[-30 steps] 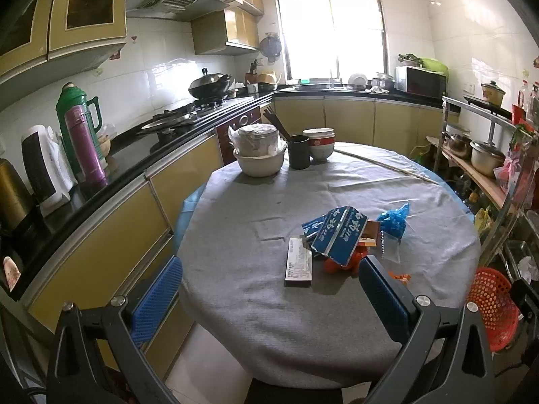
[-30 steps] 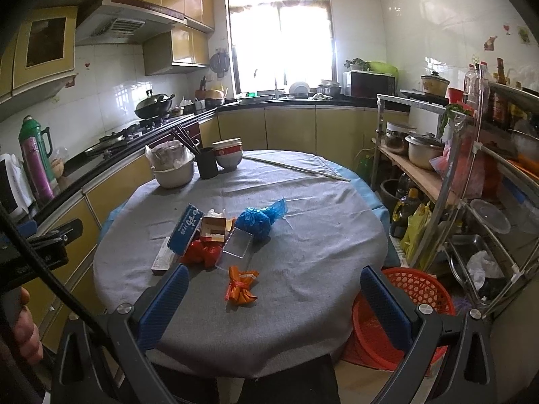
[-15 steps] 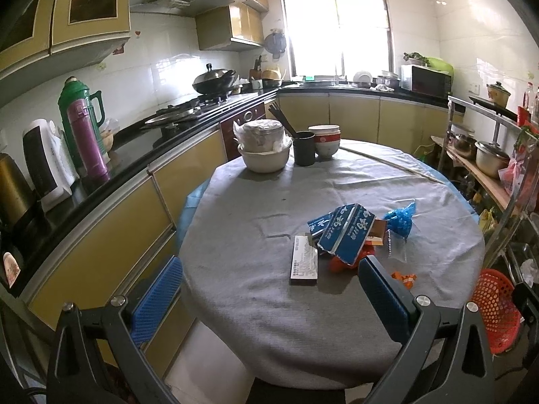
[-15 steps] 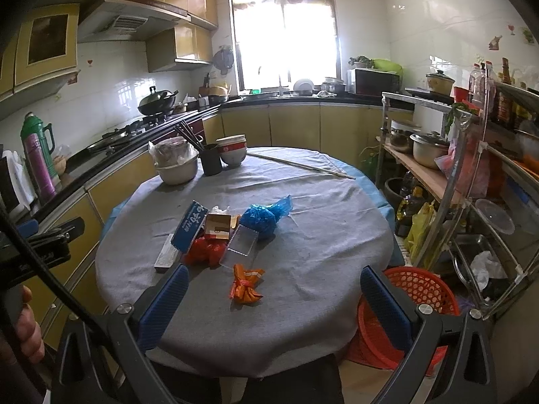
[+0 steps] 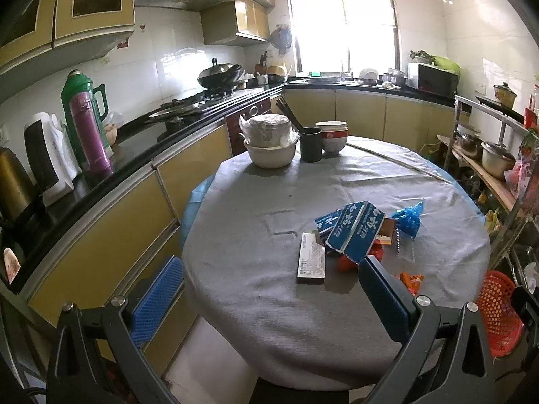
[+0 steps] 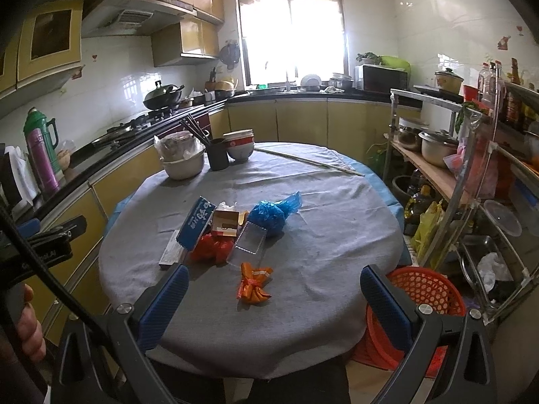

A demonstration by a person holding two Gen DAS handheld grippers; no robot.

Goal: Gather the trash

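- Left gripper and right gripper: fingers spread wide, holding nothing.
- Trash pile sits mid-desk; red basket beside it.

Matt grey cloth covers the table — crinkly plastic bag, glossy cabinets.

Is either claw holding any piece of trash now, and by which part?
Nothing is held. The left claw and right claw are both open and empty.

Trash pile lies mid-table; basket stands right, bowls behind.
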